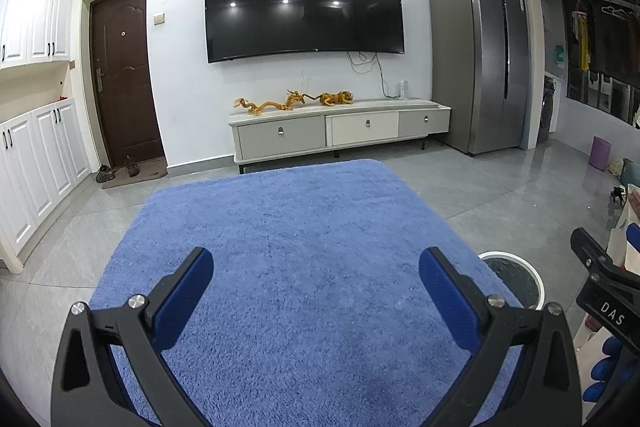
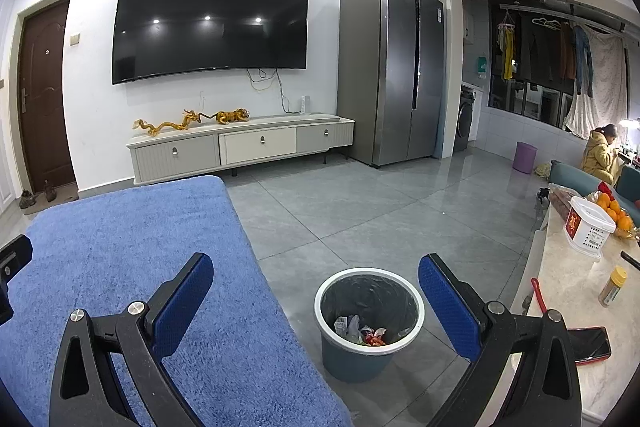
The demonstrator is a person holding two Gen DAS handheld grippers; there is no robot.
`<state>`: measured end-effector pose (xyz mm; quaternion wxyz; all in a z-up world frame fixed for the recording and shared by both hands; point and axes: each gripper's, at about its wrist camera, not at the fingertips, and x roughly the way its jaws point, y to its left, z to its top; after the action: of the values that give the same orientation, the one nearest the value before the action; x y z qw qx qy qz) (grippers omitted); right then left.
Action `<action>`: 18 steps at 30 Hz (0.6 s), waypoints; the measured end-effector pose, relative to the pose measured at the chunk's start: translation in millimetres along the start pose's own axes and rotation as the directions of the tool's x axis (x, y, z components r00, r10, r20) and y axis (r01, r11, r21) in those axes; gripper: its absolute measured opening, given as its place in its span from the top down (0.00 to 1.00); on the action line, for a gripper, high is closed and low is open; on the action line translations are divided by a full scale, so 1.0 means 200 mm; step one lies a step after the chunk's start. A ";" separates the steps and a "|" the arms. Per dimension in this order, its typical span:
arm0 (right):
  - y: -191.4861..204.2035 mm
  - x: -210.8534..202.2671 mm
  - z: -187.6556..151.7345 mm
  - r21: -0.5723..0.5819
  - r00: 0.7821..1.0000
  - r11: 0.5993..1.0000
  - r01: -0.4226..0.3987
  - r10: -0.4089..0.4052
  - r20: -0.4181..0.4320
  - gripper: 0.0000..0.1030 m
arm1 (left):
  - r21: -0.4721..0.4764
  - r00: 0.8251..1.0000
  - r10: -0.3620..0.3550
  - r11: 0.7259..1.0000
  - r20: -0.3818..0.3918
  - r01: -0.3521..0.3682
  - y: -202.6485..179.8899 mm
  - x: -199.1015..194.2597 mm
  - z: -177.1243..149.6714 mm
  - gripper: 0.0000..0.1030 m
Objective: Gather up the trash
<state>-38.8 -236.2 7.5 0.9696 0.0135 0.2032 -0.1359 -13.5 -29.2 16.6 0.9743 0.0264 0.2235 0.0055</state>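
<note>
A blue-grey trash bin point(image 2: 362, 355) with a white rim and a dark liner stands on the grey tile floor beside the blue rug point(image 2: 132, 287). Crumpled wrappers and red scraps point(image 2: 362, 333) lie at its bottom. My right gripper point(image 2: 316, 303) hovers above and just short of the bin, open, nothing between its blue pads. My left gripper point(image 1: 316, 301) is open over the blue rug point(image 1: 304, 247), also holding nothing. The bin's rim point(image 1: 514, 267) peeks out past the left gripper's right finger. The right gripper's black body point(image 1: 600, 283) shows at the right edge of the left wrist view.
A marble counter point(image 2: 568, 291) on the right carries a phone in a red case point(image 2: 592, 345), a yellow-capped bottle point(image 2: 612, 285), a white basket point(image 2: 588, 227) and oranges point(image 2: 616, 211). A TV stand point(image 2: 240, 147), fridge point(image 2: 392, 67) and purple bin point(image 2: 525, 157) stand farther off. A person point(image 2: 600, 151) sits far right.
</note>
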 end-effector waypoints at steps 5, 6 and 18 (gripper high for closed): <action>0.00 0.01 0.00 0.003 1.000 1.000 0.001 -0.001 -0.005 0.00 | -0.003 1.000 0.000 1.000 -0.003 0.000 0.01 0.00 0.00 0.00; 0.00 0.01 0.00 0.003 1.000 1.000 0.001 -0.001 -0.005 0.00 | -0.004 1.000 0.000 1.000 -0.004 0.000 0.01 0.00 0.00 0.00; 0.01 0.03 -0.01 0.010 1.000 1.000 0.002 -0.002 -0.009 0.00 | -0.017 1.000 -0.001 1.000 -0.012 0.001 0.02 0.00 0.01 0.00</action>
<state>-33.7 -234.7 3.3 0.9684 0.0187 0.2070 -0.1377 -12.5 -24.8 18.5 0.9732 0.0179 0.2292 0.0072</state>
